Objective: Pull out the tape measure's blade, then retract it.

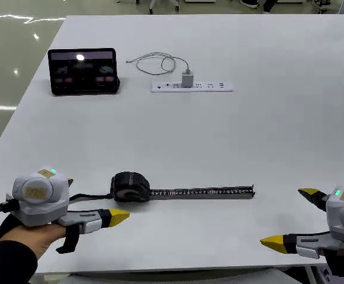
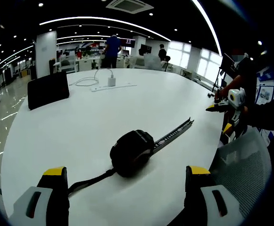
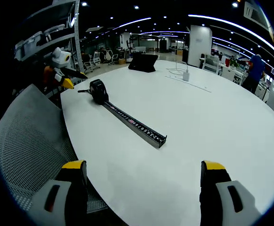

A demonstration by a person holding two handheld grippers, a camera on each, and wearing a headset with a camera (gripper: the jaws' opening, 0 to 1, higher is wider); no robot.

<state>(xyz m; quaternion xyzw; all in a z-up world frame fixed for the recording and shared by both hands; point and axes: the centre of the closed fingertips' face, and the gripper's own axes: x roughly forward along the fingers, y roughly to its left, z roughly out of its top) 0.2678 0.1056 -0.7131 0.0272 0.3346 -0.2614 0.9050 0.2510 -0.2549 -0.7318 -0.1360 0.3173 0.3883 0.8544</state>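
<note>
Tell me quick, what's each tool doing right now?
Left tool: open, holding nothing.
Right tool: open, holding nothing.

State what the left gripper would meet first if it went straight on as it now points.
Probably the tape measure's case, centred just ahead of the left gripper; depth is uncertain.

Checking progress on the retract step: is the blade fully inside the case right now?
No: the blade lies flat on the table, extended out of the tape measure's case.
</note>
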